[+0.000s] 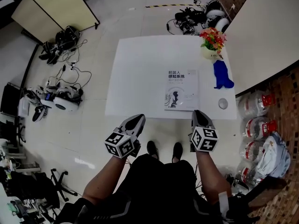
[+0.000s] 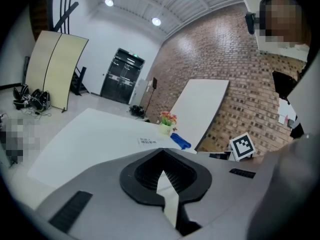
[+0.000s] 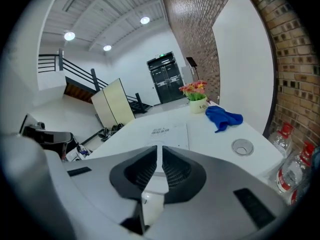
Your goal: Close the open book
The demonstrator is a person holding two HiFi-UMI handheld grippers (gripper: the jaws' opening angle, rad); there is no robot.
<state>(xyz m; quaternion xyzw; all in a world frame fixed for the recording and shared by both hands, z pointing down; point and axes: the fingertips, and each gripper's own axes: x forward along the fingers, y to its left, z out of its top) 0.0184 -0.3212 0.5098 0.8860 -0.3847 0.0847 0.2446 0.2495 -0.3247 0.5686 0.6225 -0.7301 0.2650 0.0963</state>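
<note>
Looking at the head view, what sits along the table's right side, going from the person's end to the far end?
Round dish → blue cloth → flower pot. The book lies alongside the first two, so it has no clear place in the order.

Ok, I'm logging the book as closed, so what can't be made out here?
Book: cover's fine print too small in every view; in the left gripper view the left gripper hides its near part.
Round object near the blue cloth: too small to identify in any view.
Flowerpot label: blurred, right gripper view.
</note>
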